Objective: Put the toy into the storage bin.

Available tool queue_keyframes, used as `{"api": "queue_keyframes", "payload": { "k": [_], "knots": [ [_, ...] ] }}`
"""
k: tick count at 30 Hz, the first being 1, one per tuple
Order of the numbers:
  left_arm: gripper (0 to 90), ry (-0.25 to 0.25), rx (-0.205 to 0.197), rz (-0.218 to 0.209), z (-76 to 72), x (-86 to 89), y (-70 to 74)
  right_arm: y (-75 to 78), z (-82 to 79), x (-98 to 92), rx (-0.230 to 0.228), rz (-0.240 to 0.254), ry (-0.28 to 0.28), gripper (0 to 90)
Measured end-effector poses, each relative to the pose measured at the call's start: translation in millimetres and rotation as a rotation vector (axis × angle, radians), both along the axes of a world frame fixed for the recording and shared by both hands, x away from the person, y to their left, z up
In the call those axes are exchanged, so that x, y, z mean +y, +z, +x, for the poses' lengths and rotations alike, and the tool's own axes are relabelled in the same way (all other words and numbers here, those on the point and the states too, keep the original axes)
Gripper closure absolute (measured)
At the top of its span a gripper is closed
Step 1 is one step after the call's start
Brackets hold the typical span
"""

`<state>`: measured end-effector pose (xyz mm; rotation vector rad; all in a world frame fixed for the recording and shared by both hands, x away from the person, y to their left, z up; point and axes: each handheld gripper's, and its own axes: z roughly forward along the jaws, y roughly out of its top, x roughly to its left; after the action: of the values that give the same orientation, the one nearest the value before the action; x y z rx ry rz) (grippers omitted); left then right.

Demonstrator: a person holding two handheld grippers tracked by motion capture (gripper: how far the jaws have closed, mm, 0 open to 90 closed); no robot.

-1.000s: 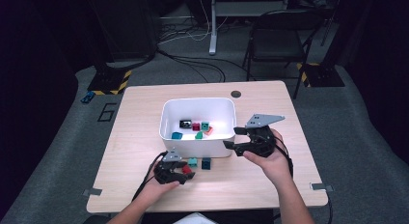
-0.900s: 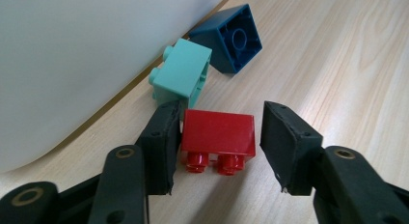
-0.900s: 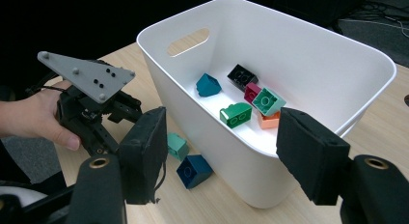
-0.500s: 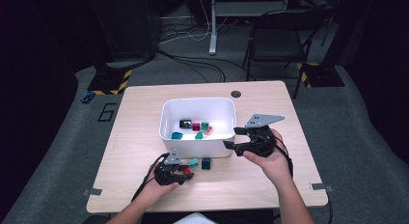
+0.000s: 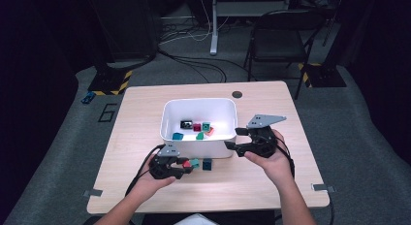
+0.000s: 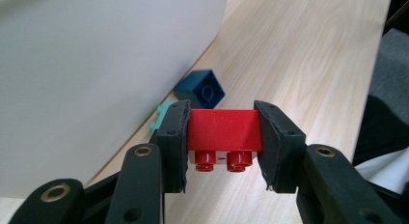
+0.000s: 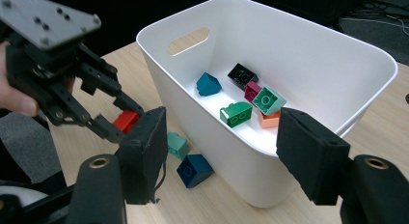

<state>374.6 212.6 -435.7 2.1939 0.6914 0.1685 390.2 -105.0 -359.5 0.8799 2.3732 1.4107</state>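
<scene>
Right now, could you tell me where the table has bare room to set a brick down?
Bare wood runs left of the white bin, and behind it around the dark round hole. It is crowded in front, where the teal brick, blue brick and left tool sit.

9 bricks (image 7: 236, 113), 1 bin (image 7: 308, 45), 2 tongs (image 6: 223, 154).

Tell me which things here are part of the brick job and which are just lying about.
In the job:
- red brick, clamped in the left tool
- white bin holding sorted bricks
- teal brick and dark blue brick on the table beside the bin
- right tool, open

Lying about:
- folding chair
- floor cables
</scene>
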Motion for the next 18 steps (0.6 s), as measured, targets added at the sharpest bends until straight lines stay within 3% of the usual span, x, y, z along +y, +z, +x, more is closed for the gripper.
{"api": "queue_keyframes", "payload": {
  "k": [18],
  "knots": [
    [58.6, 0.013, -0.031, -0.027, 25.1, 11.8, 66.2, 0.2, 0.7, -2.4, 0.001, 0.004, -0.003, 35.0]
  ]
}}
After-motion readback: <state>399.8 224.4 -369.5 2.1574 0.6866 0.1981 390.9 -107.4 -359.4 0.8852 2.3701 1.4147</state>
